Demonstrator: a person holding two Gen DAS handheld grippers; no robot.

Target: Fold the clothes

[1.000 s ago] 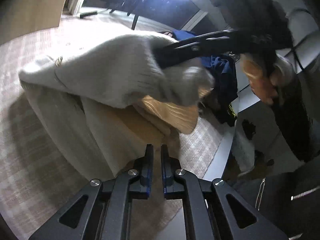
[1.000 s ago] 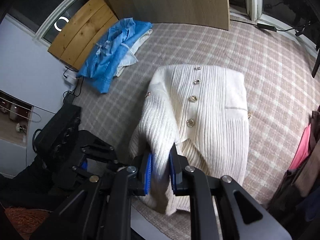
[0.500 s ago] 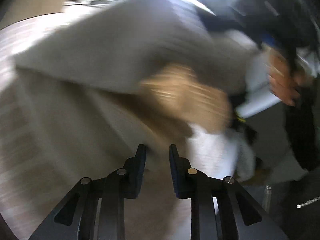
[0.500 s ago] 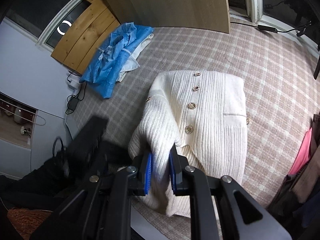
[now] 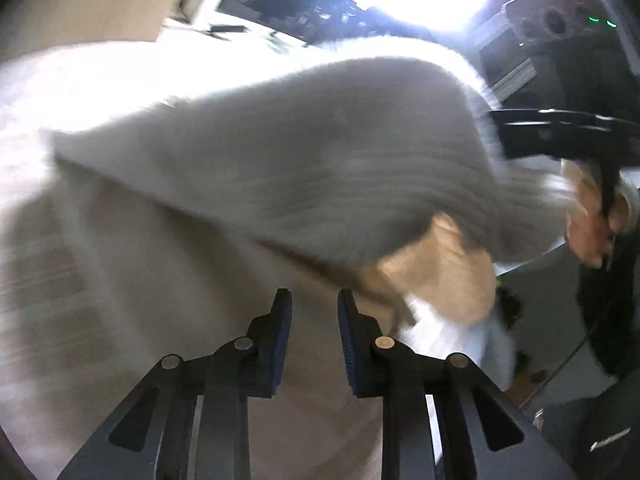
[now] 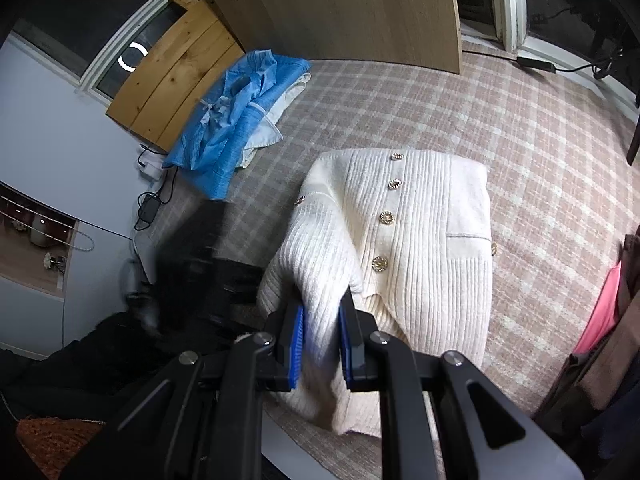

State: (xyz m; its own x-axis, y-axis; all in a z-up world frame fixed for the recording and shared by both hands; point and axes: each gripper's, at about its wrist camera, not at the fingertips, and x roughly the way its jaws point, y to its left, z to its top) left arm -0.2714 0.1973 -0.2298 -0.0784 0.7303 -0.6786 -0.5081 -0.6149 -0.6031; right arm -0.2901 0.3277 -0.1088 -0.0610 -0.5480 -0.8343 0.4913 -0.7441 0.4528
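Note:
A cream ribbed cardigan (image 6: 420, 240) with gold buttons lies on the plaid-covered table. My right gripper (image 6: 321, 334) is shut on its sleeve (image 6: 316, 276) and holds it lifted over the near left edge of the garment. In the left wrist view the lifted sleeve (image 5: 300, 168) arches across the frame, blurred, with the right gripper's black body (image 5: 560, 136) at its right end. My left gripper (image 5: 314, 324) is open and empty, low over the cardigan body (image 5: 140, 280) under the raised sleeve.
A blue garment (image 6: 236, 112) lies crumpled at the table's far left. A wooden board (image 6: 352, 12) stands at the back. Pink and dark clothes (image 6: 600, 312) hang at the right edge. The table's near edge (image 6: 288, 452) is just under my right gripper.
My left gripper has opened from shut and moved forward under the lifted sleeve, with motion blur. My right gripper keeps the sleeve and has shifted slightly.

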